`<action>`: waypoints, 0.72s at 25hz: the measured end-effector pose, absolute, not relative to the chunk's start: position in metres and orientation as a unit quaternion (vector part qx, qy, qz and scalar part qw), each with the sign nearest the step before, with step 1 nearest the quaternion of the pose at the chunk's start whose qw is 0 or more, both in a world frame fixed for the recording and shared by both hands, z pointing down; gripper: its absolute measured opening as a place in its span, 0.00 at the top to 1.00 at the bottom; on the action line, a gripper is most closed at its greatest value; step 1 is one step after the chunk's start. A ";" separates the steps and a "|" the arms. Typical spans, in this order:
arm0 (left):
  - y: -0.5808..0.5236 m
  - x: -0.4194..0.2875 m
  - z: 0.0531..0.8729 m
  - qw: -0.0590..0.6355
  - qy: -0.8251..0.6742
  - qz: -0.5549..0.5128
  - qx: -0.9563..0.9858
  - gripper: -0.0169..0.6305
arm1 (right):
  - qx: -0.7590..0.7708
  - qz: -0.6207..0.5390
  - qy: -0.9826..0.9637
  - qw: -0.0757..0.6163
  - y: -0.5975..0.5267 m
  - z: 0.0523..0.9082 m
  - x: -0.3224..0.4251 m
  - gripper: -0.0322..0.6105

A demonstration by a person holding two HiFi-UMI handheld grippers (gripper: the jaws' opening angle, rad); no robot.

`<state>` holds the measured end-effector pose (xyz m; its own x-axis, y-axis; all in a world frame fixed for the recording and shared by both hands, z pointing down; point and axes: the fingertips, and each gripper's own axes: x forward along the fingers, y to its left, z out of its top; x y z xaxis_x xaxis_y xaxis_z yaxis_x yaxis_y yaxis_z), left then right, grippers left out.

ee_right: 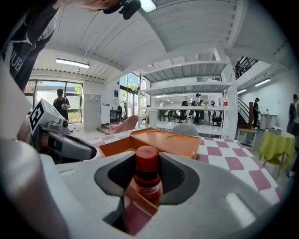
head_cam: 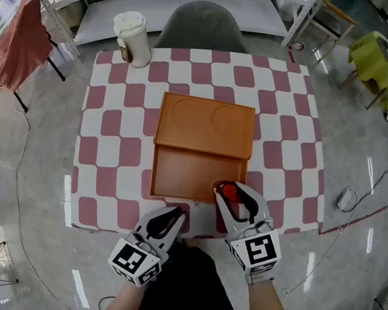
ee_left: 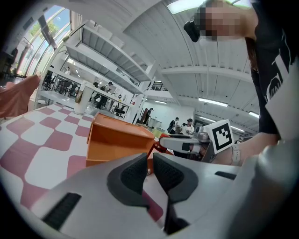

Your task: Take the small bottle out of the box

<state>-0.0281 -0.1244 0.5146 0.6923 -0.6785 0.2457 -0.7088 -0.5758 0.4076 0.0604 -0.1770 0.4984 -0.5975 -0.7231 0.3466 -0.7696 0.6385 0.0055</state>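
An orange box (head_cam: pixel 175 177) lies open on the checkered table (head_cam: pixel 116 152), its lid (head_cam: pixel 205 124) folded back flat. My right gripper (head_cam: pixel 230 194) is shut on a small bottle (head_cam: pixel 228 191) with a red cap, at the box's front right corner. In the right gripper view the bottle (ee_right: pixel 147 175) stands upright between the dark pads (ee_right: pixel 175 175), just above the box's wall (ee_right: pixel 140 198). My left gripper (head_cam: pixel 177 214) is shut with nothing in it, close to the box's front wall near the table's front edge. In the left gripper view its jaws (ee_left: pixel 150 168) point at the box (ee_left: pixel 117 140).
A white lidded cup (head_cam: pixel 133 37) stands at the table's far left corner. A grey chair (head_cam: pixel 202 26) sits behind the table. Shelving and a cable on the floor lie beyond the table.
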 end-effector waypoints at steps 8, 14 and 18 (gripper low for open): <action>-0.130 -0.035 0.503 0.233 -0.400 0.032 0.886 0.91 | 0.416 0.078 -0.893 0.155 -0.178 0.490 0.060 0.73; -0.137 -0.045 0.492 0.217 -0.414 0.027 0.884 0.91 | 0.420 0.079 -0.892 0.148 -0.177 0.476 0.061 0.73; -0.144 -0.050 0.483 0.205 -0.422 0.023 0.883 0.91 | 0.418 0.076 -0.894 0.144 -0.179 0.467 0.060 0.73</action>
